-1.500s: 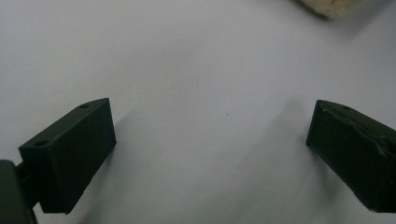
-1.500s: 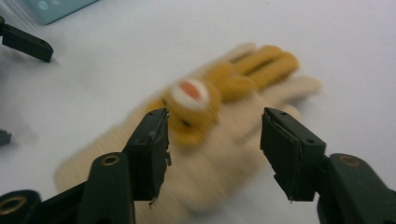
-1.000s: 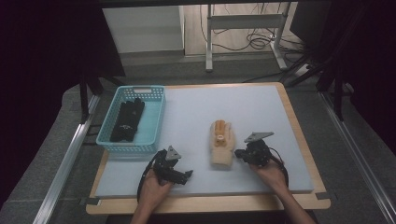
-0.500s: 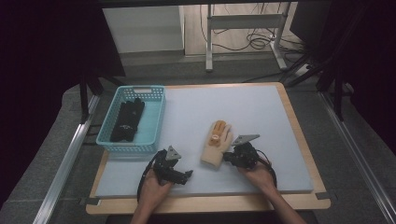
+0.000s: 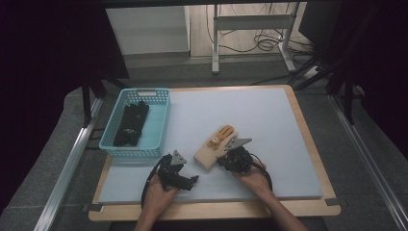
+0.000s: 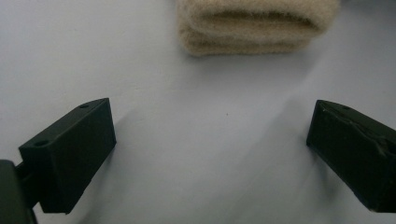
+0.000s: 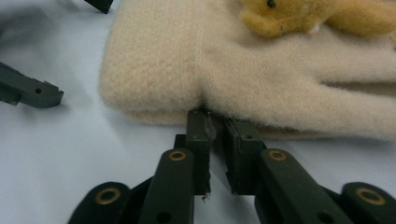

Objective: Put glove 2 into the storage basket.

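Partly cropped cream glove (image 7: 261, 79), right tongs (image 7: 214, 126) at its edge

On the table (image 5: 288, 125) a basket (image 5: 163, 126) sits at the nine o'clock side with a pair of gloves (image 5: 131, 124) lying in it. A mitten (image 5: 215, 147) lies near the middle toward six o'clock, a small plush figure (image 7: 322, 14) on top of it. The left gripper (image 5: 190, 180) rests at the mitten's seven o'clock, apart from it. The right gripper (image 5: 225, 156) sits at its four o'clock, tips against the mitten's edge.
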### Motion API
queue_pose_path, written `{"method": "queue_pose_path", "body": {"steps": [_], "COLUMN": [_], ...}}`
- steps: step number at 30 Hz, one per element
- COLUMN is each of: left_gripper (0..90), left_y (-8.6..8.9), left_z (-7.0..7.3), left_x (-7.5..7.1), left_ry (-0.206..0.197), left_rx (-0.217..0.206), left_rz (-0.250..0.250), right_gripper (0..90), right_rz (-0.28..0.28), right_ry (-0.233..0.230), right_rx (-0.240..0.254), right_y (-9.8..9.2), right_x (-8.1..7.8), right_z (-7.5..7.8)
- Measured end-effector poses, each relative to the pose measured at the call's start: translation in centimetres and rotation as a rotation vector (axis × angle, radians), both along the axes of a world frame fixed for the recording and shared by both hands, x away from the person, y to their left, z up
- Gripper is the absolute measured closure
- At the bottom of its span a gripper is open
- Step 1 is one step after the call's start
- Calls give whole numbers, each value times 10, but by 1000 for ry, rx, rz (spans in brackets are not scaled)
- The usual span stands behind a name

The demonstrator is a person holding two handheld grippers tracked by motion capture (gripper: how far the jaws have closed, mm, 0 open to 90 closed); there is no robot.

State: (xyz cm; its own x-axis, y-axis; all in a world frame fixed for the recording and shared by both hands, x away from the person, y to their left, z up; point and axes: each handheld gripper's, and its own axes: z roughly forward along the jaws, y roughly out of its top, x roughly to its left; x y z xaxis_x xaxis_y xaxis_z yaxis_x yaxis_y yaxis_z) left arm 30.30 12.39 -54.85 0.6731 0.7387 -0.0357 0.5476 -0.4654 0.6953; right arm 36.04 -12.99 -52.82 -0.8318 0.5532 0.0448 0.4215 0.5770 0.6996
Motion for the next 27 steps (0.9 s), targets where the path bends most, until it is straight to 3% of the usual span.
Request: {"method": "queue_pose_path", "body": {"steps": [5,16,27], "left_gripper": [16,16,15], "left_y": [0,0,-1], "left_z": [0,0,0], "left_x": [0,0,0], "left_ry": [0,-1,3], "left_rx": [0,0,-4], "left_rz": [0,1,6], "right_gripper": [690,538,254], "right_rz": [-15,-117,-237], "right_ry": [-18,-38,-73], "right_rx": [-2,-17,-52], "right_y": [-13,-62,-117], "right_x": [-3,1,0], "right_z": [4,9,4]}}
